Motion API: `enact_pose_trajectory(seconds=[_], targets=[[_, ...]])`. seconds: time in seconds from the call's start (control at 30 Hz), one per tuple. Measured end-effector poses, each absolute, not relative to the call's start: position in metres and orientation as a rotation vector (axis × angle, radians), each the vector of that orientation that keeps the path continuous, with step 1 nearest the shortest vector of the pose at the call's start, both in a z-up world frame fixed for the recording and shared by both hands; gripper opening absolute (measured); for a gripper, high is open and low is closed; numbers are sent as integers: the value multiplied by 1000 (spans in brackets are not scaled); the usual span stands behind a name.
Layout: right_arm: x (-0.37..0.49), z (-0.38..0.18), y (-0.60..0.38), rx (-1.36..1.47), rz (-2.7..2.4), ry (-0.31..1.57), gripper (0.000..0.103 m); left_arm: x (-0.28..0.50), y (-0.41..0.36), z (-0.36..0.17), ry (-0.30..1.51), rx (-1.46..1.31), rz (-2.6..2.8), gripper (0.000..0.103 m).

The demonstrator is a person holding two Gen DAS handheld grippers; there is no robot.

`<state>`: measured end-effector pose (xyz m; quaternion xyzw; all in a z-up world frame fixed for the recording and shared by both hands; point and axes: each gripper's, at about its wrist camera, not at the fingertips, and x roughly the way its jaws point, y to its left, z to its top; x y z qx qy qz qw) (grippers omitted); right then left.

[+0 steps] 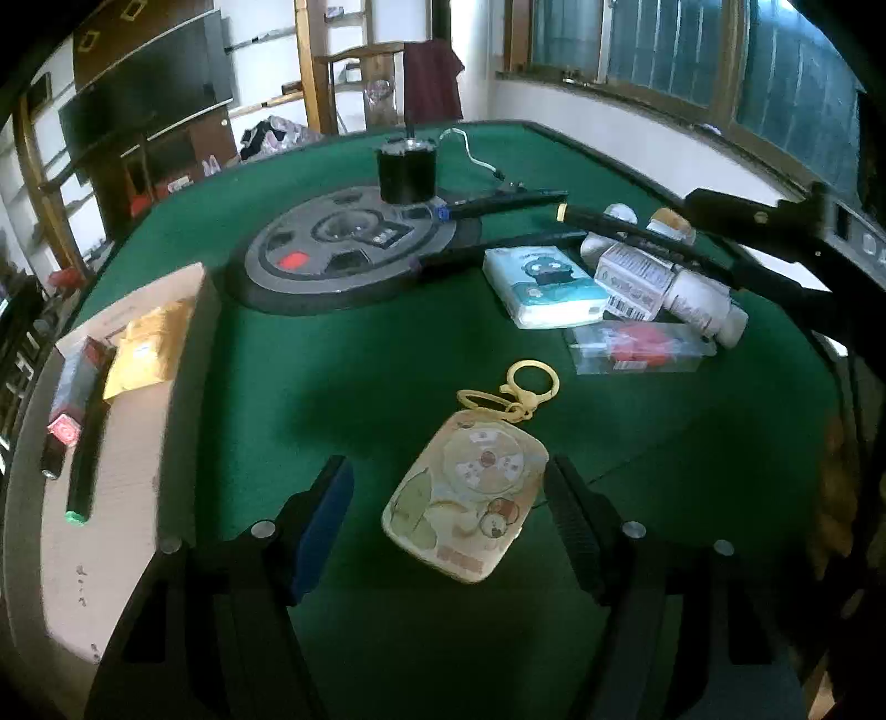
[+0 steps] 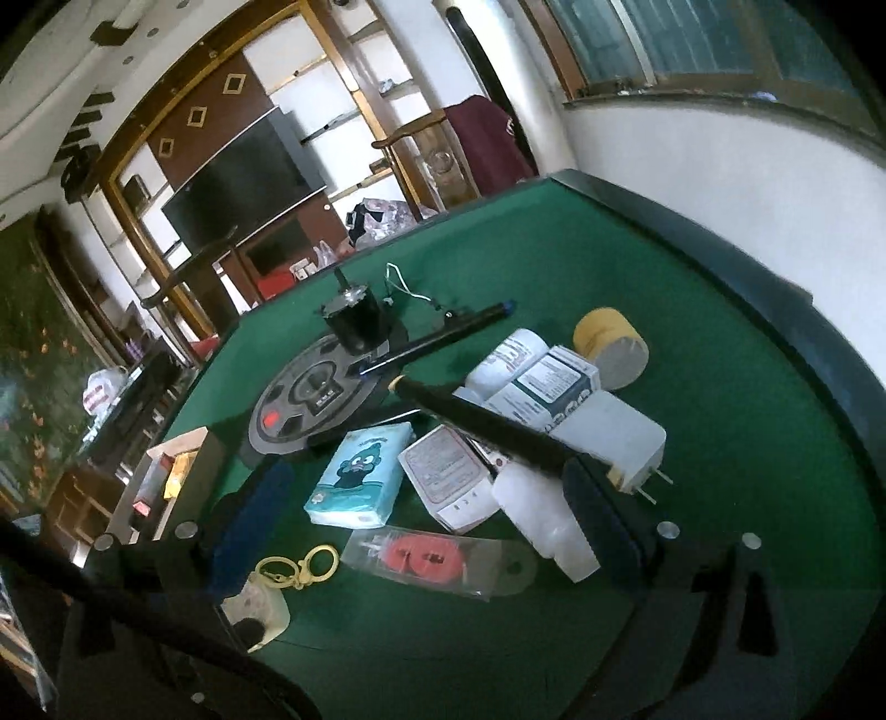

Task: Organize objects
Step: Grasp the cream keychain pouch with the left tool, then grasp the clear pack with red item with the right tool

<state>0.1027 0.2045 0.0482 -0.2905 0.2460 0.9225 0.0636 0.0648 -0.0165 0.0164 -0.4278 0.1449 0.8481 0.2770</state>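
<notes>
Keychain tag on green felt table (window possibly behind).

I see a green felt table. On it: a round grey disc at eleven o'clock, a wooden box at nine, a keychain charm at centre, a tissue pack and a clear packet at two.

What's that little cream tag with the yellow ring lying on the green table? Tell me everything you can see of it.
The keychain tag is a flat, cream rounded rectangle, glossy like plastic, printed with a round dial and cartoon figures. A yellow clasp and an oval ring hang from its far corner. It lies flat on the green table, between the open fingers of the left gripper, apparently untouched.
</notes>
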Motion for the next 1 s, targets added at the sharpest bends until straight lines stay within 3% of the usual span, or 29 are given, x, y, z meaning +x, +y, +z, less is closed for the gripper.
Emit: enact_pose_trajectory(seconds=[0.2,0.27,0.33,0.67,1.0], targets=[[103,46,209,-873,2776,773,98,67,-7,7,424,-1165,2233,62],[103,45,209,-875,2772,773,98,68,-9,8,390,-1168,2222,41],[102,43,210,-887,2763,781,98,69,-10,8,389,-1169,2244,41],[107,44,218,-926,2752,795,98,86,-64,58,0,-1092,2250,41],[85,35,211,-1223,2756,671,99,93,-108,64,-189,-1081,2241,41]])
